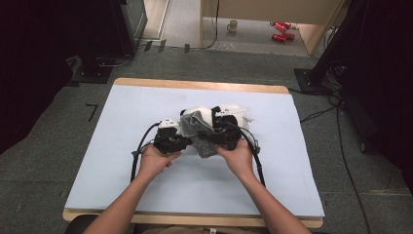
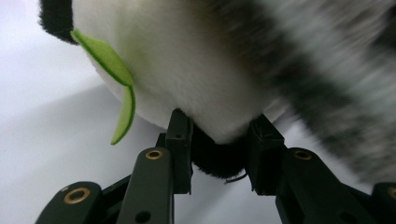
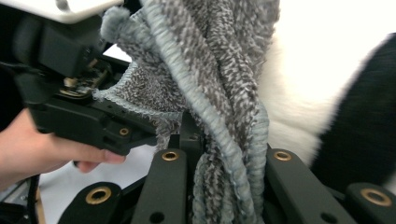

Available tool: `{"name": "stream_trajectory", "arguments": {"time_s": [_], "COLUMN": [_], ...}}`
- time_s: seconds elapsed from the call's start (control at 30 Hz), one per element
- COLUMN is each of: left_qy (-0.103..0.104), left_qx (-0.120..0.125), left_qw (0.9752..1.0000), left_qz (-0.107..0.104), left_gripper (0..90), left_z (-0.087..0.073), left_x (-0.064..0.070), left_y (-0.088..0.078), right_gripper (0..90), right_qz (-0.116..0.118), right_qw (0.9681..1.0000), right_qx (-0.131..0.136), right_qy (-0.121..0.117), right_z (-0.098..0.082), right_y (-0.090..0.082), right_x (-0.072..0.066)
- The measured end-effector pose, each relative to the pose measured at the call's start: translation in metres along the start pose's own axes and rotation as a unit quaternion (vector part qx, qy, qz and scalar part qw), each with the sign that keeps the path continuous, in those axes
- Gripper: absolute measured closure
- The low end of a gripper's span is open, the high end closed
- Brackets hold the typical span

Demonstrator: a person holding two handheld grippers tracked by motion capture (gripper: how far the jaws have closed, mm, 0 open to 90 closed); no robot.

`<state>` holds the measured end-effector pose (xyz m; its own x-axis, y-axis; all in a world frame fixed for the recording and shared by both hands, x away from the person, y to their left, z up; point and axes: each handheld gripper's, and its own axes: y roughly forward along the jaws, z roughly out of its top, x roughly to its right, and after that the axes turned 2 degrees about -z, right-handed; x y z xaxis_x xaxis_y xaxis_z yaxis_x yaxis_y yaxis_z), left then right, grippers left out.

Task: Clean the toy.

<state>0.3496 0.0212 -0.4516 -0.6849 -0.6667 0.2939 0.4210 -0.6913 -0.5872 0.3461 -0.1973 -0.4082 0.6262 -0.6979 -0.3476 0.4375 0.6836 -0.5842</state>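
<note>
A plush toy (image 1: pixel 200 112), white with black parts and a green felt leaf (image 2: pixel 109 60), lies mid-table with a grey knitted cloth (image 1: pixel 197 130) draped over it. In the left gripper view my left gripper (image 2: pixel 219 140) pinches a white-and-black bulge of the plush toy (image 2: pixel 187 60), which squeezes out between the pads. My right gripper (image 3: pixel 229 154) is shut on a bunched fold of the grey cloth (image 3: pixel 210 60), with the white plush (image 3: pixel 317 70) behind it. In the high view the left gripper (image 1: pixel 185 136) and right gripper (image 1: pixel 213 139) meet at the bundle from either side.
A white sheet (image 1: pixel 146 185) covers the wooden table. Cables trail from both grippers toward the person. On the floor beyond stand a mug (image 1: pixel 233 25) and red cans (image 1: pixel 281 30); black stands flank the table. The other hand (image 3: pixel 37 149) holding the left gripper shows in the right gripper view.
</note>
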Motion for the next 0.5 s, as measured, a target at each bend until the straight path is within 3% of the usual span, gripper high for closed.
{"name": "stream_trajectory", "arguments": {"time_s": [0.1, 0.23, 0.33, 0.37, 0.4, 0.5], "left_qy": [-0.009, -0.011, -0.030, -0.030, -0.037, -0.028], "left_qx": [-0.012, -0.016, -0.019, -0.019, -0.017, -0.019], "left_qw": [0.9999, 0.9998, 0.9993, 0.9993, 0.9992, 0.9994], "left_qz": [0.005, 0.009, 0.006, 0.006, -0.004, -0.003], "left_gripper": [68.1, 68.2, 68.4, 68.5, 68.6, 68.7], "left_z": [-0.002, -0.003, -0.001, -0.001, 0.001, 0.004], "left_x": [-0.004, -0.007, -0.015, -0.015, -0.019, -0.020], "left_y": [0.002, 0.005, 0.003, 0.003, 0.002, 0.003], "right_gripper": [76.7, 76.8, 76.6, 76.6, 77.6, 77.9], "right_qz": [-0.020, -0.034, -0.063, -0.063, -0.076, -0.077], "right_qw": [0.9993, 0.9986, 0.9969, 0.9969, 0.9964, 0.9968], "right_qx": [0.002, -0.005, -0.010, -0.010, -0.010, -0.008], "right_qy": [-0.031, -0.040, -0.046, -0.046, -0.038, -0.021], "right_z": [-0.007, -0.010, -0.010, -0.010, -0.011, -0.010], "right_y": [0.007, 0.007, 0.000, 0.000, -0.007, -0.017], "right_x": [0.004, 0.011, 0.018, 0.018, 0.028, 0.038]}}
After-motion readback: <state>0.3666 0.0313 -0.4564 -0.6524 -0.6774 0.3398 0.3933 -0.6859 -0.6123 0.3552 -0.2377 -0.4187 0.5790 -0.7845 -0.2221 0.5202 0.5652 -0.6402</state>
